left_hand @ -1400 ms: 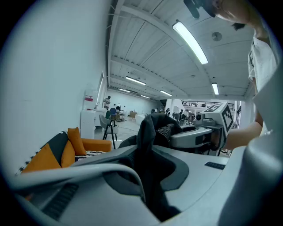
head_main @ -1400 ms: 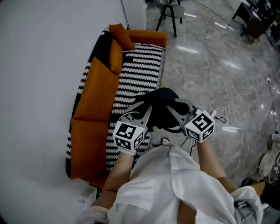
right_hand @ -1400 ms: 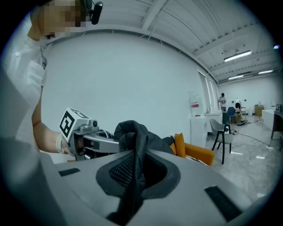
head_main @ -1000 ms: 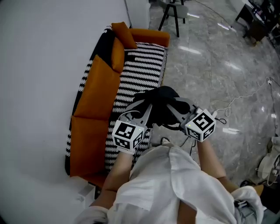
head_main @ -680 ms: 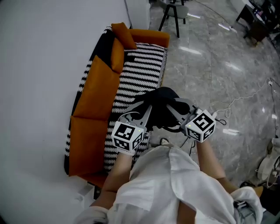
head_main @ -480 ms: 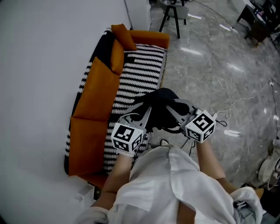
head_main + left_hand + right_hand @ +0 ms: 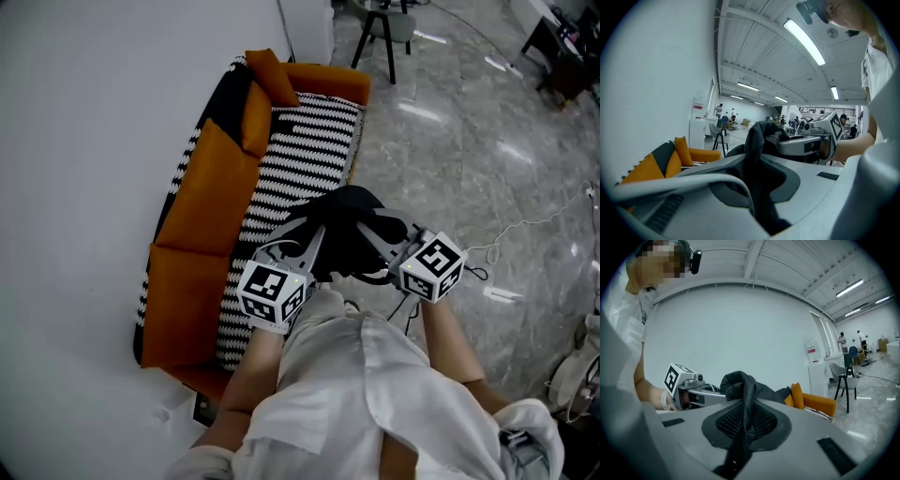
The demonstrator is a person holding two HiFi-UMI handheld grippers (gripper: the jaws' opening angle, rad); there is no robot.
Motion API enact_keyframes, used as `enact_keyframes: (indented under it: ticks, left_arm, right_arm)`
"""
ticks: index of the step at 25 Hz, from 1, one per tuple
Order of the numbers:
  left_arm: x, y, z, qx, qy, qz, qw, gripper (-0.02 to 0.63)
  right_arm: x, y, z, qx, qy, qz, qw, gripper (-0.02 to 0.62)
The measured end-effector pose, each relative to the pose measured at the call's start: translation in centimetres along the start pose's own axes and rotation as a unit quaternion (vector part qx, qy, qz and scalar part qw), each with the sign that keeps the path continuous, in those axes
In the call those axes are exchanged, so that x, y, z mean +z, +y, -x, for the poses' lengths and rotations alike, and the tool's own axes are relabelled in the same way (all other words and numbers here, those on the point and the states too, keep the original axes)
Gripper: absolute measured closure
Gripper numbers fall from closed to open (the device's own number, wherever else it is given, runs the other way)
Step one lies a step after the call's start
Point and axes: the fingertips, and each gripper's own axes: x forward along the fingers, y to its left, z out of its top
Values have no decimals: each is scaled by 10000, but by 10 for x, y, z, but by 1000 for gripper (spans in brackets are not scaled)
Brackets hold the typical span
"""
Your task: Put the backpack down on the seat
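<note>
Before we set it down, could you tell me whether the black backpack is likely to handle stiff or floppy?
Probably floppy: the backpack bunches into folds where the left claw and right claw pinch it. It will likely slump rather than stand on the striped seat.

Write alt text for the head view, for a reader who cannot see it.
Seen from above, a person in a white shirt holds a black backpack, the left claw and right claw each shut on it, at the front edge of an orange sofa with a black-and-white zigzag seat. Grey marble floor at right.
</note>
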Motion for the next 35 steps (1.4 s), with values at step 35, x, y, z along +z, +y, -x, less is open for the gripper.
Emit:
enact_keyframes:
  ticks: [35]
  left_arm:
    - [67,258,-86,1214,-490,980,9865,549]
  right_arm:
    - [85,-140,-259,1914,559,137,9798,557]
